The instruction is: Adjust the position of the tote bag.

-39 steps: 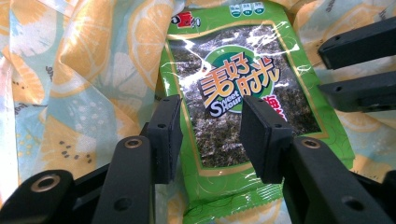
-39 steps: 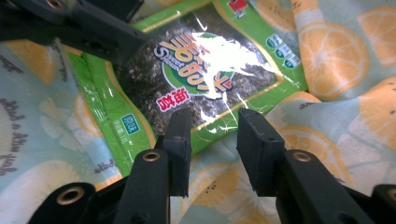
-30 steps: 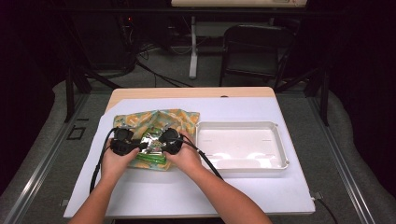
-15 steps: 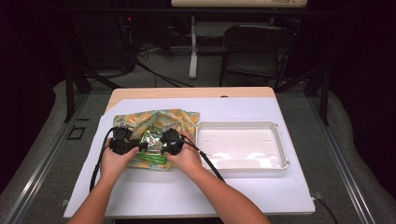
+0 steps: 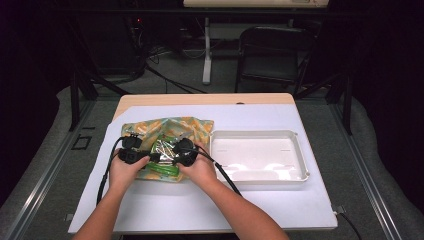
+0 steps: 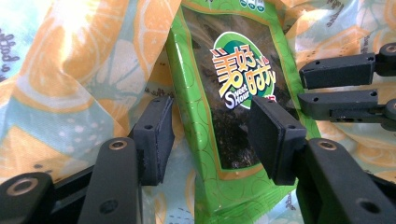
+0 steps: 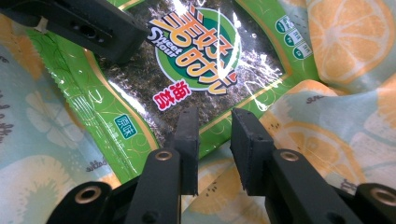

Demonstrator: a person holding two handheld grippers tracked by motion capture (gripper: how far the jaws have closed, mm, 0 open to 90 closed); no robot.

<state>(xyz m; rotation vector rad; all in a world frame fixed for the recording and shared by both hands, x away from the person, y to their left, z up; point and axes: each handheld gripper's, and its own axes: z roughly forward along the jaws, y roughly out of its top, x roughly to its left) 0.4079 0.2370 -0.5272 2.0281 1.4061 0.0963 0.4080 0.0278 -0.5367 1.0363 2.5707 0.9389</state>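
Observation:
A green seaweed snack packet (image 6: 224, 93) (image 7: 196, 56) (image 5: 162, 150) lies on an orange-print fabric bag (image 5: 170, 127) (image 6: 70, 70) (image 7: 336, 46). My left gripper (image 6: 210, 126) (image 5: 151, 158) is open. Its jaws have just been opening and stand wide on either side of the packet's lower end, pads clear of it. My right gripper (image 7: 212, 126) (image 5: 170, 157) (image 6: 303, 88) faces it from the packet's other side. Its jaws have just been closing to a narrow gap. The packet's rim and a fold of the bag lie in that gap, and the pads do not press them.
A shallow white tray (image 5: 300, 172) sits right of the bag on the white table cover (image 5: 200, 210). A person's hands and forearms come in from the bottom. Black cables (image 5: 225, 175) trail from both grippers. Beyond the table stands a dark chair (image 5: 270, 50).

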